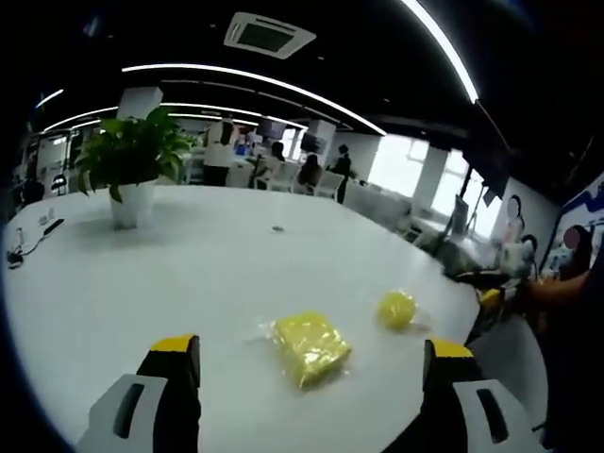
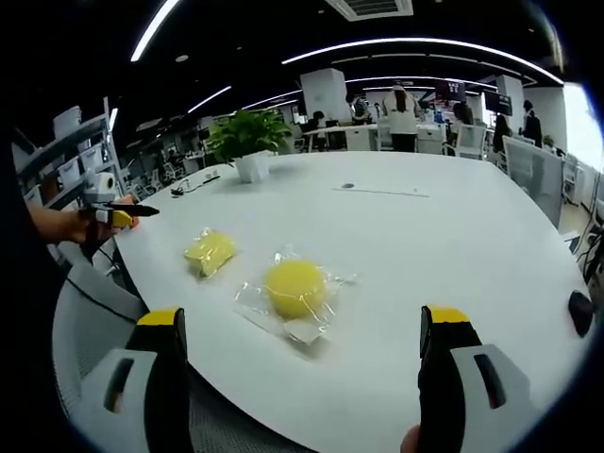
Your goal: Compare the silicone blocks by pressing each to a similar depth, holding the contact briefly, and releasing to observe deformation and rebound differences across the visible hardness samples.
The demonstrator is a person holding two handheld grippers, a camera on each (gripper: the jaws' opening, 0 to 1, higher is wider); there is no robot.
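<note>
**Two gripper cameras facing one table from opposite edges**

The left gripper view looks from one edge of the large white round table (image 1: 217, 274), low and tilted slightly down, out across the tabletop toward the leafy green plant in a white pot (image 1: 132, 165) and the office behind it. A yellow wrapped block (image 1: 310, 347) lies close ahead.

The right gripper view looks in from another edge of the table (image 2: 425, 255), with a round yellow piece in clear wrap (image 2: 295, 290) nearest.

Both views share the tabletop, the plant (image 2: 248, 142) and the two yellow pieces (image 1: 396, 309) (image 2: 210, 253).
</note>
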